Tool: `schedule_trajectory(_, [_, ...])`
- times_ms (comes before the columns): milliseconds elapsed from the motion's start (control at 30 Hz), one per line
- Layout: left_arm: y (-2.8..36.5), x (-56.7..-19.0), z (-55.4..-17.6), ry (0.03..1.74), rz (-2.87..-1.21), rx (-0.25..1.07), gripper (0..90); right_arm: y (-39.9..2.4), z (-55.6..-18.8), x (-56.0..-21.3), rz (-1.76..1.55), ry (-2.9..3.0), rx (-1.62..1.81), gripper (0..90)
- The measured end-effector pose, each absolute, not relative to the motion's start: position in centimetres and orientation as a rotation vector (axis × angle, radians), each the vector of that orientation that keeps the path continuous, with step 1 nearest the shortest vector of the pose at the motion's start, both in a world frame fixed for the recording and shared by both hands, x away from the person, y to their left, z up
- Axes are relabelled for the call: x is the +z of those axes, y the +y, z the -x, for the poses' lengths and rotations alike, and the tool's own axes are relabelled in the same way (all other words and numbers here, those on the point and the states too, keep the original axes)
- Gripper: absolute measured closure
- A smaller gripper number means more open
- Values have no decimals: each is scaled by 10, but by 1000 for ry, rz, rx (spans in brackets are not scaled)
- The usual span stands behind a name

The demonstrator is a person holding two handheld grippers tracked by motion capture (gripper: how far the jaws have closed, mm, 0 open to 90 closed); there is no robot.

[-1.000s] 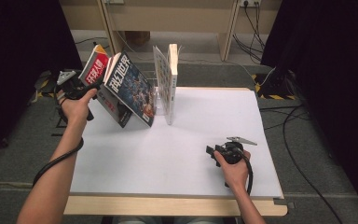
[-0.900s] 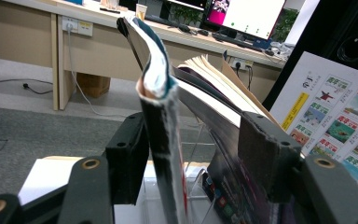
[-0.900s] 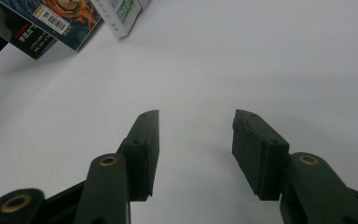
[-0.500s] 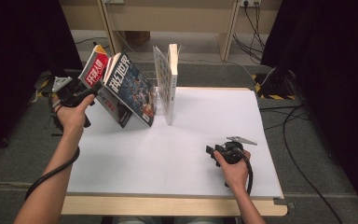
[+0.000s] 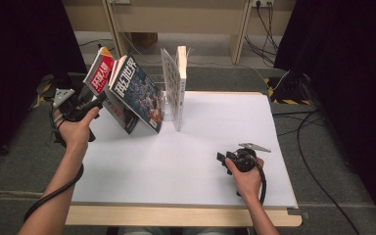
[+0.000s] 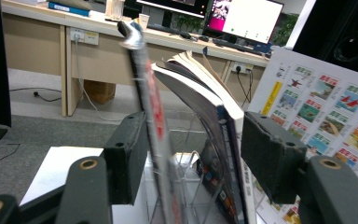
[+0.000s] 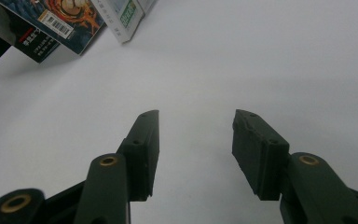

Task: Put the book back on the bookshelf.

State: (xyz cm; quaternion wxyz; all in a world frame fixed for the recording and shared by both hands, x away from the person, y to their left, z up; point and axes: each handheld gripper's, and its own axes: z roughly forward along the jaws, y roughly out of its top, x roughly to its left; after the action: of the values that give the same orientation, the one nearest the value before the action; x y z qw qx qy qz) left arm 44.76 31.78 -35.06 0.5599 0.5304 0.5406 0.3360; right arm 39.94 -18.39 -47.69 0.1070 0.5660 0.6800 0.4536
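Observation:
Three books stand in a clear rack (image 5: 163,99) at the back left of the white table (image 5: 191,166). A red book (image 5: 101,73) and a blue book (image 5: 139,93) lean left; a white picture book (image 5: 178,88) stands upright. My left gripper (image 5: 94,101) is at the left of the leaning books and open. In the left gripper view (image 6: 196,135) the red book's edge (image 6: 151,126) and the blue book (image 6: 223,140) lie between the pads without being pressed. My right gripper (image 5: 221,157) rests low on the table's right half, open (image 7: 196,116) on bare tabletop.
Past the table's far edge is grey carpet with wooden desk legs (image 5: 111,29) and cables (image 5: 293,117). Black curtains (image 5: 352,58) hang at both sides. Monitors (image 6: 242,18) stand on a desk behind the books.
My left hand has drawn a little back toward the near left, away from the books. The books and the right gripper have stayed put.

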Motion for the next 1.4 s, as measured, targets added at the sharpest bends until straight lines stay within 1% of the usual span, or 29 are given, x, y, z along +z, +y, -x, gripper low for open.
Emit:
schedule_trajectory(200, [317,-355,-440,1273,-1252,775,413,-183,-399,-477,-1664,2005,1334,523])
schedule_trajectory(267, [316,-355,-437,1274,-1255,774,430,-184,-399,-477,-1661,2004,1332,523])
schedule_trajectory(500, [301,-361,-434,1246,-1276,720,452,-184,-399,-476,-1659,2006,1330,522])
schedule_trajectory(733, [286,-367,-447,1253,-1307,689,466,-185,-399,-477,-1666,2001,1336,522])
schedule_trajectory(967, [274,-370,-468,1304,-1302,656,474,-185,-399,-476,-1666,2003,1338,522])
schedule_trajectory(1400, [267,-374,-503,1403,-1264,673,501,-187,-400,-477,-1673,1998,1340,522])
